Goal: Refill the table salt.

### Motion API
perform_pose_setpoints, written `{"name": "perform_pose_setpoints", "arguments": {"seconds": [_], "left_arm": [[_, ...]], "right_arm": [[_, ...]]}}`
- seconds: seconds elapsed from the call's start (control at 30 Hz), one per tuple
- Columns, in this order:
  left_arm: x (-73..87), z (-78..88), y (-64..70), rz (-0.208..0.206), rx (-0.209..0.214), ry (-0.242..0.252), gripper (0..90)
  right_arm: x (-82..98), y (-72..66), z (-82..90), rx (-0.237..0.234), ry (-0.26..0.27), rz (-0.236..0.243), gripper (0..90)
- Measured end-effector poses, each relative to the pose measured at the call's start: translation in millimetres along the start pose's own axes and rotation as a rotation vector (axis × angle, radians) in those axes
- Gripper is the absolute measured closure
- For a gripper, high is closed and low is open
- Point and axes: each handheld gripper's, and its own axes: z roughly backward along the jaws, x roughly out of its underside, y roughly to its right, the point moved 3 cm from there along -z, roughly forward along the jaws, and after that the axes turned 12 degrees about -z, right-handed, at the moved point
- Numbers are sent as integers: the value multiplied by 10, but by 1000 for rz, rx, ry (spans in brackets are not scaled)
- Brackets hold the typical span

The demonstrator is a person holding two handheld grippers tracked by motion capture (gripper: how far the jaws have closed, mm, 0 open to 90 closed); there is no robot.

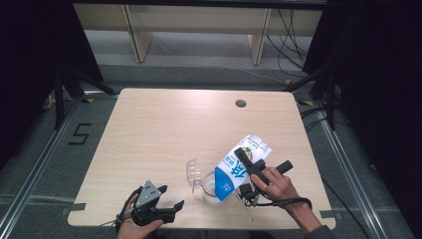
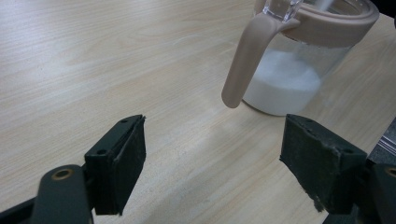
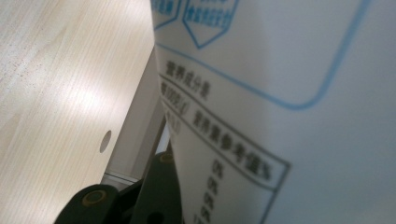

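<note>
The milk carton [image 1: 240,167] hangs tipped over the jug [image 1: 214,186], its spout end down at the jug's mouth and its base raised up and away from it. The right gripper [image 1: 247,164] pinches the carton across its body; in the right gripper view the printed side [image 3: 280,116] presses close against one jaw. The jug stands near the table's [image 1: 164,124] front edge, partly filled with milk [image 2: 282,88], its clear lid [image 1: 193,172] flipped open on the side away from the carton and its beige handle [image 2: 245,60] hanging off the rim.

The left gripper [image 1: 161,201] rests on the table well to the jug's lid side, jaws spread with nothing between them.

To pour well, I would keep the spout just above the jug's mouth, tilt slowly so the stream stays thin, and grip firmly without crushing the carton. Since the jug is unsupported, the carton should not nudge its rim; the free gripper could steady the handle.
</note>
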Motion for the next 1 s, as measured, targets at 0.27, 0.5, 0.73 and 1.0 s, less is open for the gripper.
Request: {"name": "perform_pose_setpoints", "arguments": {"seconds": [0.27, 0.5, 0.73, 1.0], "left_arm": [[0, 1, -5, -5, 2, 1, 217], [-1, -1, -5, -6, 2, 1, 217], [1, 0, -1, -1, -1, -1, 217], [-3, 5, 2, -3, 0, -2, 217]], "right_arm": [[10, -2, -2, 3, -4, -11, 746], [1, -1, -5, 5, 3, -6, 749], [6, 9, -1, 11, -1, -7, 755], [11, -12, -2, -8, -3, -9, 759]]}}
